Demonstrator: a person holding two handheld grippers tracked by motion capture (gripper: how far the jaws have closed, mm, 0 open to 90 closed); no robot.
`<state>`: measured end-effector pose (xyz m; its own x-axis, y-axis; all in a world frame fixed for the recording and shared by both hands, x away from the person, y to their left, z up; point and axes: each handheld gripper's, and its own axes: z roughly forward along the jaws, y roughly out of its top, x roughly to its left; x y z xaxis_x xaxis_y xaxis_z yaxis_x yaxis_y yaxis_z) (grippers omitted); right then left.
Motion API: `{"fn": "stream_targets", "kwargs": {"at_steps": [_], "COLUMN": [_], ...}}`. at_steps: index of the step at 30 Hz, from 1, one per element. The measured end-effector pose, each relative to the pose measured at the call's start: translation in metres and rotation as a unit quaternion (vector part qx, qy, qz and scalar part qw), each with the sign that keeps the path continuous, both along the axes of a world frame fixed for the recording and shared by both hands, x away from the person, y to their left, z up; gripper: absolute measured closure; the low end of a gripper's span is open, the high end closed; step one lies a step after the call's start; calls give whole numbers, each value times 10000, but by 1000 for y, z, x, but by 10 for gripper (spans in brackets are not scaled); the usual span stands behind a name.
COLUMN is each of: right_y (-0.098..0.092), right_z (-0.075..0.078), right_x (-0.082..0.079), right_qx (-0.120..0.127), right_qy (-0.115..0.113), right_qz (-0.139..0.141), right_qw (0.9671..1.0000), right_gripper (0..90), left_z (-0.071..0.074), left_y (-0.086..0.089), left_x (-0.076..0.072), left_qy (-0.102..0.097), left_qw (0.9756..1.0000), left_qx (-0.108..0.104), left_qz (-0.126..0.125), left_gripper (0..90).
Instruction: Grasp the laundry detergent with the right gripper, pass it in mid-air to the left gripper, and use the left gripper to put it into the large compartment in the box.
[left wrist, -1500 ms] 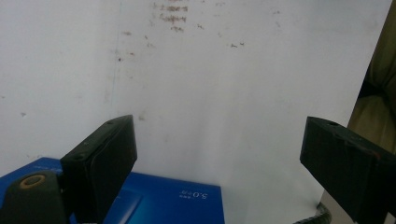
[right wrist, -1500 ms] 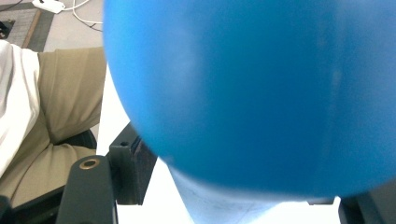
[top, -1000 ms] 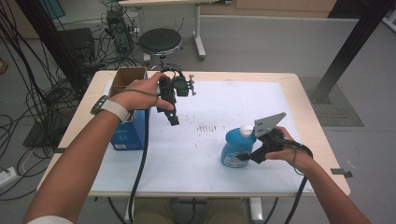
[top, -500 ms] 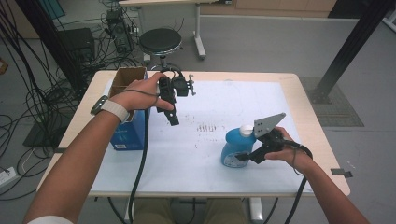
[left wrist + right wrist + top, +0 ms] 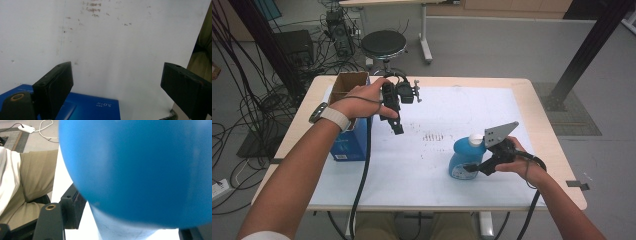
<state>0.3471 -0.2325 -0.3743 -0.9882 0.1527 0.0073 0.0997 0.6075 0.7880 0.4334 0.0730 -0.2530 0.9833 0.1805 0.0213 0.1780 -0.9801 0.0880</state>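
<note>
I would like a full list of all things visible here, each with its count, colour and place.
Bottle: one, blue with a white cap, on the white sheet toward the table's right, standing between the right gripper's jaws.
Box: one, blue with an open brown cardboard top, at the table's left side.
Sheet: one, white with small dark marks, covering most of the table top.
Table: one, light wood, centre of the high view.
Stool: one, black round seat, on the floor beyond the table.
Cables: many, black, on the floor at left.
Left gripper: one, black, held above the sheet beside the box, jaws wide open and empty.
Right gripper: one, black with a grey plate, jaws around the bottle.
</note>
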Motion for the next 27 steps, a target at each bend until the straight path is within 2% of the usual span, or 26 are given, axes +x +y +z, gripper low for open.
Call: {"fn": "stream_targets", "kwargs": {"at_steps": [27], "right_y": [0], "right_z": [-3], "right_x": [0], "right_qx": [81], "right_qy": [-31], "right_qz": [-33], "right_qw": [10000], "right_gripper": [354], "left_z": [-1], "left_y": [0], "left_x": [0], "left_qy": [-4], "left_qw": [10000], "left_qx": [-13], "left_qz": [9], "left_gripper": [113]}}
